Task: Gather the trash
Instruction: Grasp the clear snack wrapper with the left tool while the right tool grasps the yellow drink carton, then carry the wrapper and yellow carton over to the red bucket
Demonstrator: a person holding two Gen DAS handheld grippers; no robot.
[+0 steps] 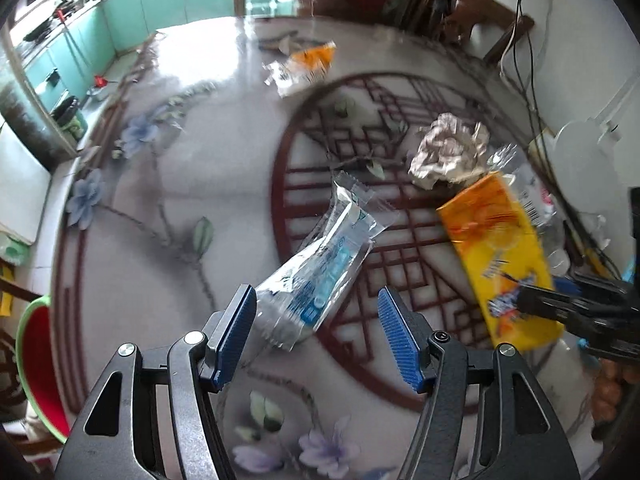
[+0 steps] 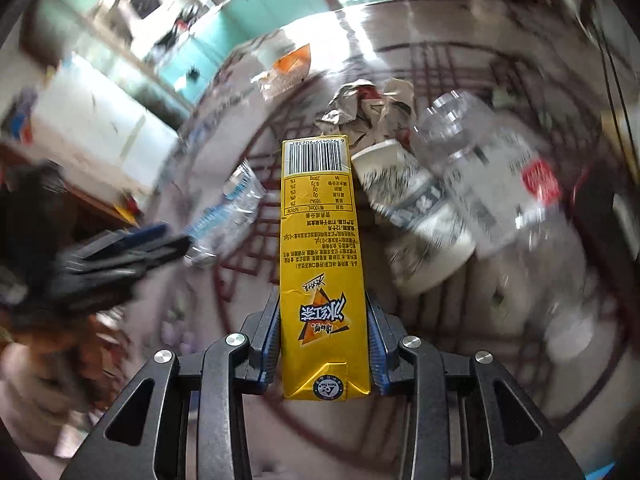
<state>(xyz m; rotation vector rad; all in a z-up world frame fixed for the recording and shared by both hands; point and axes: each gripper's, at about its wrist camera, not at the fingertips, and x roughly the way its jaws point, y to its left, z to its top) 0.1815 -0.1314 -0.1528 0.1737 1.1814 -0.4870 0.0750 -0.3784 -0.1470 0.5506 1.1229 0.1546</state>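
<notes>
My right gripper [image 2: 323, 312] is shut on a yellow drink carton [image 2: 320, 248] and holds it above the patterned table [image 1: 192, 128]; carton [image 1: 496, 248] and gripper [image 1: 560, 308] also show at the right of the left wrist view. My left gripper [image 1: 316, 320] is open, its jaws on either side of the near end of a clear blue-printed plastic wrapper [image 1: 328, 256] lying on the table. The wrapper also shows in the right wrist view [image 2: 228, 208], beside the left gripper [image 2: 160, 240].
Crumpled paper [image 1: 448, 152], a clear plastic bottle [image 2: 504, 184], a paper cup [image 2: 416, 208] and an orange and white wrapper [image 1: 304, 64] lie farther back. A green-rimmed red basin [image 1: 36, 364] sits off the table's left edge. Cables hang at the right.
</notes>
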